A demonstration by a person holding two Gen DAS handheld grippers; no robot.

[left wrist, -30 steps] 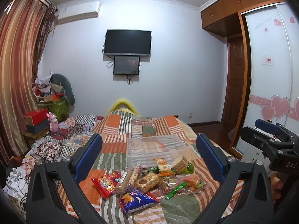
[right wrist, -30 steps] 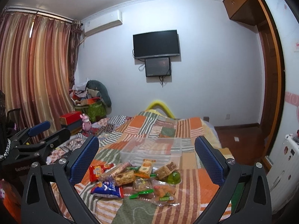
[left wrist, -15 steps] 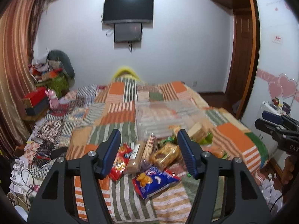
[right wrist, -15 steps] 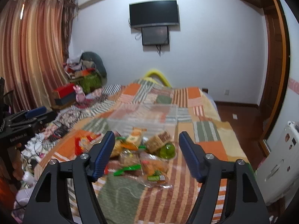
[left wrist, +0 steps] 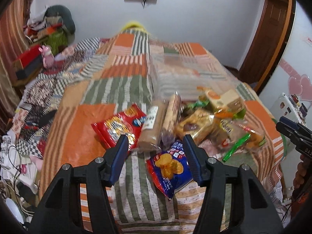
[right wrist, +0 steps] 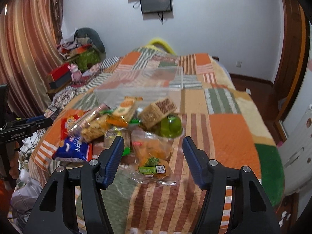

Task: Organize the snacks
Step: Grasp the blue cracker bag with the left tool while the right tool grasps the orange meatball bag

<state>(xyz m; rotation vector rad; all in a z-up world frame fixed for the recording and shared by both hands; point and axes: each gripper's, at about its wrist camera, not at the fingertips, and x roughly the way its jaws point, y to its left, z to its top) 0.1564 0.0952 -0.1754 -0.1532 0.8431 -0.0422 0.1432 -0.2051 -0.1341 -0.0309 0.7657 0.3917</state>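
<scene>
A pile of snack packets lies on the patchwork bed. My left gripper (left wrist: 155,141) is open above the pile, over a blue cookie bag (left wrist: 169,167), with a red snack bag (left wrist: 119,126) and a brown biscuit roll (left wrist: 151,124) just beyond. My right gripper (right wrist: 153,143) is open above a clear packet of orange snacks with a green label (right wrist: 153,156). A green jelly cup (right wrist: 171,126) and a brown wafer block (right wrist: 158,111) lie behind it. A clear plastic box (right wrist: 140,89) stands behind the pile; it also shows in the left wrist view (left wrist: 185,76). Both grippers are empty.
The bed's right edge (right wrist: 269,156) drops to a wooden floor by a white wardrobe. Clutter and cables lie left of the bed (left wrist: 17,156). A red box (left wrist: 29,58) and pink toy sit at the left. Curtains (right wrist: 25,48) hang left.
Both grippers have moved forward and tilted down toward the snack pile. Their jaws have narrowed but stay open.
</scene>
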